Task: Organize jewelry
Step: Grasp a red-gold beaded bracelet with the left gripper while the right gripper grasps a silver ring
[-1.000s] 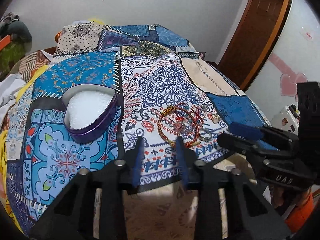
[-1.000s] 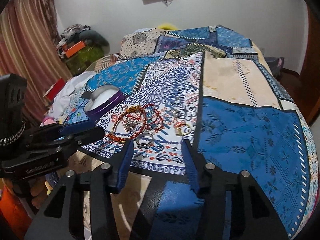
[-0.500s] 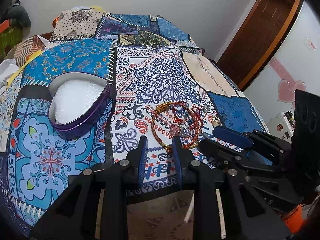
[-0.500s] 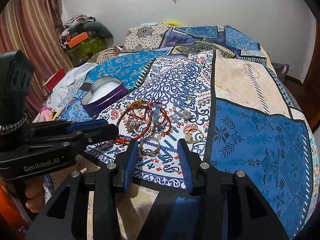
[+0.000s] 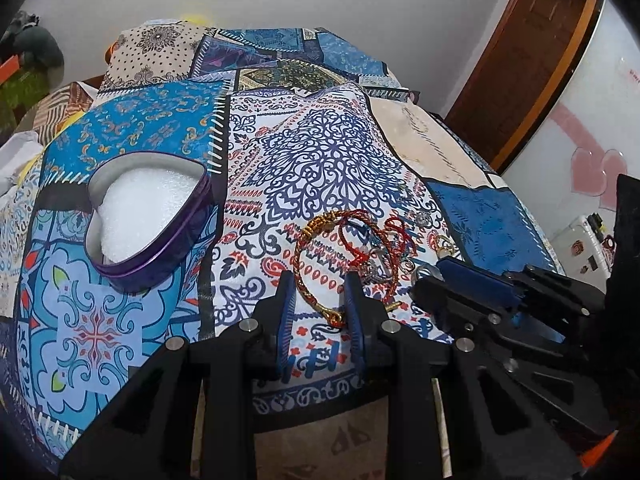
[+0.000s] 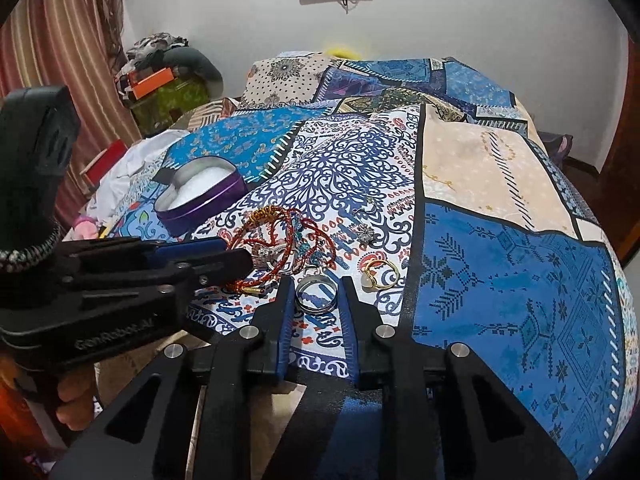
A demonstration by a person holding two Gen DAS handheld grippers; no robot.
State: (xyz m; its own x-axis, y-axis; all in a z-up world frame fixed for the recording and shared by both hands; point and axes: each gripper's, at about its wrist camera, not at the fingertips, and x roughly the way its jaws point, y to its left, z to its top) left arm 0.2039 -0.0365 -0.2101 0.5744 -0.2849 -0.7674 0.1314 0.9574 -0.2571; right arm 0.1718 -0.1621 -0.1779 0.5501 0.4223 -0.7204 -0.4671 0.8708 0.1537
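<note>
Left gripper sat low over the near edge of the bedspread, jaws parted and holding nothing, with the lower curve of the orange cord bracelet lying between its fingertips. In that left view the purple heart-shaped tin, lined with white padding, stood well apart to the left, and the rest of the jewelry pile lay just beyond the bracelet. The right gripper reached in from the right, close to the pile. A likely risk was that closing there would drag tangled red cords along, since the bracelets overlapped.

From the right wrist view, the right gripper was tilted down toward the cloth, jaws open and empty, straddling a silver ring that lay flat. A gold ring rested just beside it on the right, and a small stud lay farther back. The left gripper pointed in from the left, its tips near the bracelets. Pinching a flat ring on soft fabric could catch the cloth, or the ring could slip out sideways.
</note>
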